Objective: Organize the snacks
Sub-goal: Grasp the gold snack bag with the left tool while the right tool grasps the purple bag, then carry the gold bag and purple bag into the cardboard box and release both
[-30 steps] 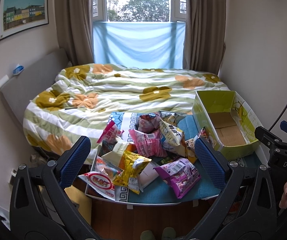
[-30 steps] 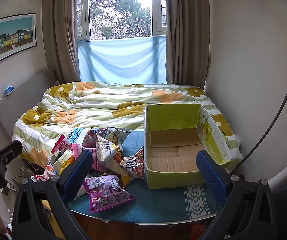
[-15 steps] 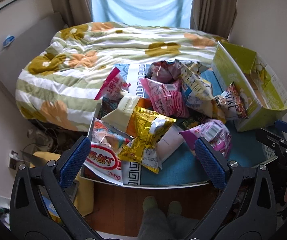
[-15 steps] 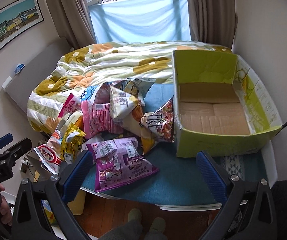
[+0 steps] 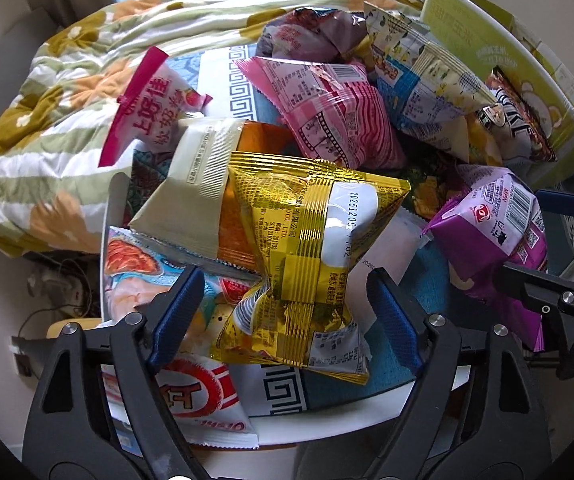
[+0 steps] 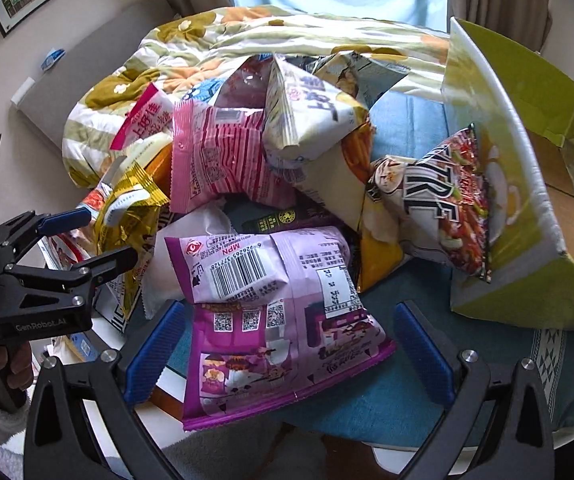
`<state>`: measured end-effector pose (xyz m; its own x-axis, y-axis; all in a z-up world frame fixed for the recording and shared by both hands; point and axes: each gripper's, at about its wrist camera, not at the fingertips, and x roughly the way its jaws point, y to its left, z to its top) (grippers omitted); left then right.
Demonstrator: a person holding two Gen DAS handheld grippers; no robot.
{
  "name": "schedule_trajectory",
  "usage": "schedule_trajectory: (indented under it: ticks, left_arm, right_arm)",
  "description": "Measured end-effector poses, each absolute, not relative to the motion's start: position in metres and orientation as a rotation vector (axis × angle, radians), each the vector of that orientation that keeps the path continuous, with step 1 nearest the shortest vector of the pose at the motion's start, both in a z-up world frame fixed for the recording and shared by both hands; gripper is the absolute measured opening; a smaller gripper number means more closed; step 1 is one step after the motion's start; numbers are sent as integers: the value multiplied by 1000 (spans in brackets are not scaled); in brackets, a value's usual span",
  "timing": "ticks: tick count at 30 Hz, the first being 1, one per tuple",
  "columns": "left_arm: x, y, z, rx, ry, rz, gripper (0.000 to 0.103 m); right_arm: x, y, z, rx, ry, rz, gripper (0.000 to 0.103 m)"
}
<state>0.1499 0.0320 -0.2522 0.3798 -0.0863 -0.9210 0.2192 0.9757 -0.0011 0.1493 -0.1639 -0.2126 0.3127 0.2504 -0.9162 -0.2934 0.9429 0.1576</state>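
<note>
Through the left wrist camera, my left gripper [image 5: 283,312] is spread around the gold snack packet [image 5: 307,256] atop the pile – closing could crush it. Through the right, my right gripper [image 6: 287,344] gapes around the purple snack bag [image 6: 271,308] at the table's near edge – it may slide off, away from the green cardboard box [image 6: 527,200].

Green box [image 6: 499,184] interior mostly cropped; dark packet [image 6: 283,216] (label unreadable) buried under purple bag [image 6: 271,304].
</note>
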Motion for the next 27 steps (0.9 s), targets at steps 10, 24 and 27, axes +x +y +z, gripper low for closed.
schedule_trajectory:
  ticks: [10, 24, 27]
  left_arm:
    - [155, 31, -256, 162, 1166, -243, 49]
    - [142, 29, -223, 150, 1100, -260, 44]
    - [138, 28, -207, 155, 1076, -262, 44]
  right_arm:
    - [156, -144, -235, -92, 1241, 351, 103]
    - [152, -140, -230, -73, 1244, 360, 73]
    - [148, -144, -217, -61, 1224, 363, 72]
